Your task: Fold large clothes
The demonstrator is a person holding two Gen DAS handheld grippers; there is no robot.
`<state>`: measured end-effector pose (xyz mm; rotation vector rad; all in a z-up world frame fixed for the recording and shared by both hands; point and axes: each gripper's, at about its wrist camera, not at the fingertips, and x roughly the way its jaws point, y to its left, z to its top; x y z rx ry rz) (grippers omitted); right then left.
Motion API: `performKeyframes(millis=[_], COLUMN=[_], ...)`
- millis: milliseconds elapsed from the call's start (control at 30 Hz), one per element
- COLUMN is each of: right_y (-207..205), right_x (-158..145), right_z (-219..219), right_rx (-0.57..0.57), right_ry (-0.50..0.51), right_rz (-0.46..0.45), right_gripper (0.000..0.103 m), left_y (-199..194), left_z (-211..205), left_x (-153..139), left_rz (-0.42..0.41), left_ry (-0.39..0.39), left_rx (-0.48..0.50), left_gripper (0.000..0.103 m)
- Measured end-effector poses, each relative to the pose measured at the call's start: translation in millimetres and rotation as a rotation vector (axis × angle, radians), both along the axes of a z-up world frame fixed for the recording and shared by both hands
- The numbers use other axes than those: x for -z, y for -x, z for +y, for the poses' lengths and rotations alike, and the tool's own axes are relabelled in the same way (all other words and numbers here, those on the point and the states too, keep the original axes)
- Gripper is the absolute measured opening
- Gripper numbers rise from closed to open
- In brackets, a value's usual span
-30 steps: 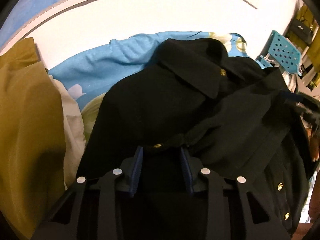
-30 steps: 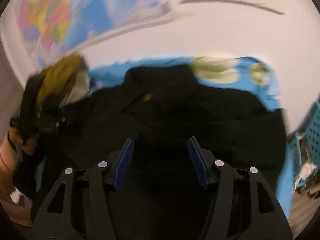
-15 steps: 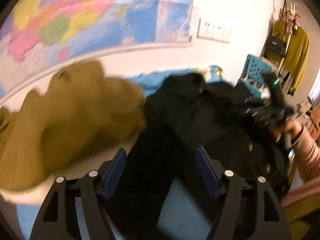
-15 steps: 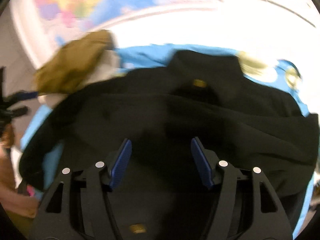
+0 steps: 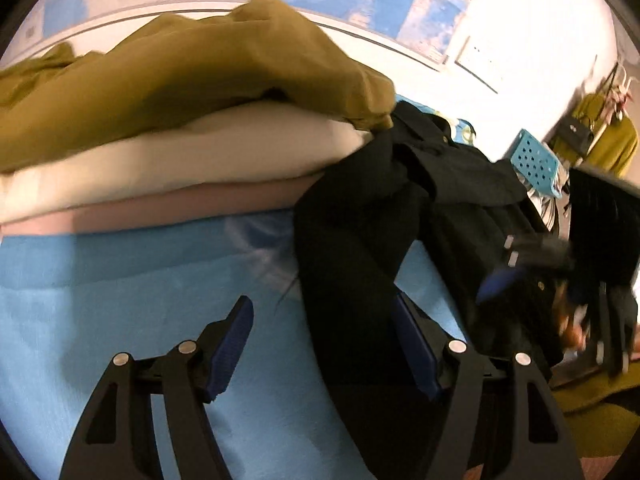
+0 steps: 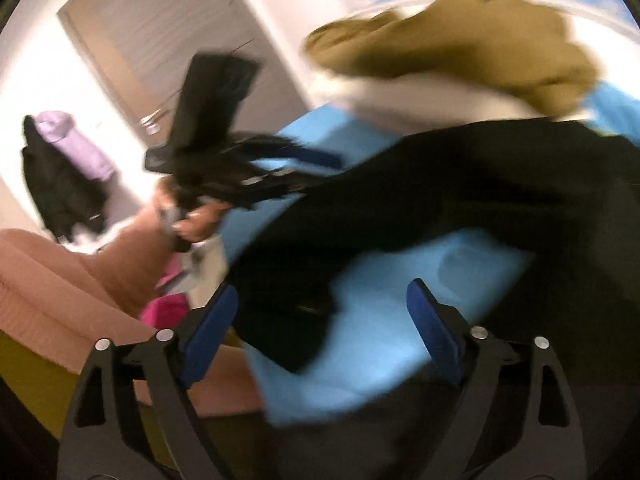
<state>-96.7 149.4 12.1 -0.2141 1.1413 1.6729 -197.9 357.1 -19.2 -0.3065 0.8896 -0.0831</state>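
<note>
While a black coat (image 5: pixel 360 216) sprawls across the blue sheet (image 5: pixel 120 300) beside a stack of folded clothes (image 5: pixel 180 120), the left gripper (image 5: pixel 322 344) stands wide and empty; the right gripper (image 6: pixel 322 328) is opening, gripping nothing. Soft, heavy and limp, the coat likely handles best pinched at hem or shoulder seams.

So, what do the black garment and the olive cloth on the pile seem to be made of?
Black garment: probably a matte woven fabric, fairly thick; it reflects no light and carries small brass-coloured buttons. Olive cloth: seems a smooth, thinner textile with a slight sheen, lying in soft folds. The exact fibres cannot be told.
</note>
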Motion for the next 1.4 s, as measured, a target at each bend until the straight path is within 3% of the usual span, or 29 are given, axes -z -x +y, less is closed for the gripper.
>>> performKeyframes(millis=[100,167,233,300,500,600,667,733,800,867,900,933,967,1000,1100,1167,1233,1400], right_y=[30,51,63,55,-32,-94,-133,-164,-197,-218,-226,-233,-235,-238,-231,-225,-220,-206], right_x=[7,17,20,6,-79,-123,-142,-142,-124,-94,-74,-60,-43,-19,19,23,17,-8], right_z=[29,48,59,58,0,-53,-94,-133,-178,-207,-220,-232,-238,-248,-264,-274,-282,-312], right_rx=[-0.077,-0.116,-0.119,-0.111,0.120,0.309,0.446,0.572,0.696,0.807,0.856,0.902,0.932,0.939,0.957,0.960,0.966,1.058], right_ry=[0.020,0.075,0.108,0.070,-0.101,-0.190,-0.240,-0.254,-0.222,-0.148,-0.089,-0.049,-0.012,0.044,0.094,0.085,0.085,0.124], right_rz=[0.013,-0.013,-0.107,-0.079,0.019,0.048,0.073,0.112,0.162,0.215,0.234,0.254,0.280,0.334,0.430,0.461,0.428,0.214], right_gripper=[0.090,0.084,0.041,0.019,0.018,0.018,0.018,0.018,0.021,0.032,0.045,0.052,0.057,0.068,0.072,0.081,0.090,0.093], left_y=[8,13,18,21,29,21,11,-8,-33,-57,-66,-83,-94,-105,-142,-159,-170,-178], left_z=[7,13,18,21,31,29,18,-2,-29,-53,-62,-76,-87,-97,-124,-133,-133,-130], left_x=[3,1,-3,-8,-44,-65,-73,-77,-76,-70,-66,-60,-54,-48,-27,-17,-11,-6], left_rz=[-0.011,-0.023,-0.040,-0.064,-0.197,-0.287,-0.308,-0.309,-0.294,-0.262,-0.249,-0.224,-0.204,-0.181,-0.107,-0.071,-0.049,-0.034], left_ry=[0.005,0.015,0.017,0.022,0.064,0.106,0.085,0.051,0.028,0.004,-0.003,-0.023,-0.037,-0.048,-0.108,-0.126,-0.110,-0.091], left_rx=[-0.013,-0.024,-0.034,-0.041,-0.007,0.042,0.076,0.119,0.185,0.240,0.256,0.278,0.295,0.314,0.336,0.333,0.324,0.299], left_gripper=[0.069,0.069,0.069,0.069,0.069,0.069,0.069,0.069,0.069,0.069,0.069,0.069,0.069,0.069,0.068,0.067,0.067,0.065])
